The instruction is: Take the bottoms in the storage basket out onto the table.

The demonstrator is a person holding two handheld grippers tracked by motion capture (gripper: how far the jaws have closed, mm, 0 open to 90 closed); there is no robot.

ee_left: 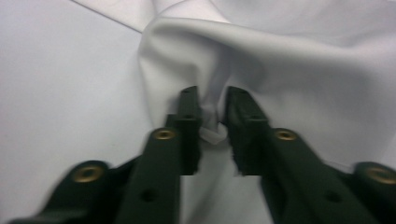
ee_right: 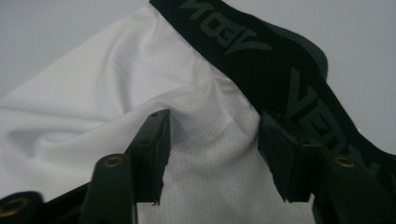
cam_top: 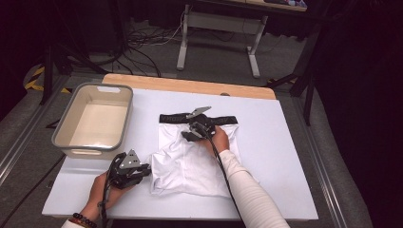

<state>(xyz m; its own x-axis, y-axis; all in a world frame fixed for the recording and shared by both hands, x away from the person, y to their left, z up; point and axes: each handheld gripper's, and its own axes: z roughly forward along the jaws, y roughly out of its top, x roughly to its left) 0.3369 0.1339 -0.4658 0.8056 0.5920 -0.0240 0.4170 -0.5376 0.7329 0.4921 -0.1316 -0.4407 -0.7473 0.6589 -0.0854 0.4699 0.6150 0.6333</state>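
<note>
Left fingers (ee_left: 214,116) pinch a fold of the shorts (cam_top: 195,161); right fingers (ee_right: 212,154) stand half open, empty, straddling fabric beside the waistband (ee_right: 261,56). Cloth is light, limp, wrinkles easily; grip hems.

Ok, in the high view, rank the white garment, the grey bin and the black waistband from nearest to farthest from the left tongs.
From the left tongs:
1. White garment, pinched at its near-left corner.
2. Grey bin, behind them at the table's left.
3. Black waistband, the garment's far edge, mid-table.
</note>
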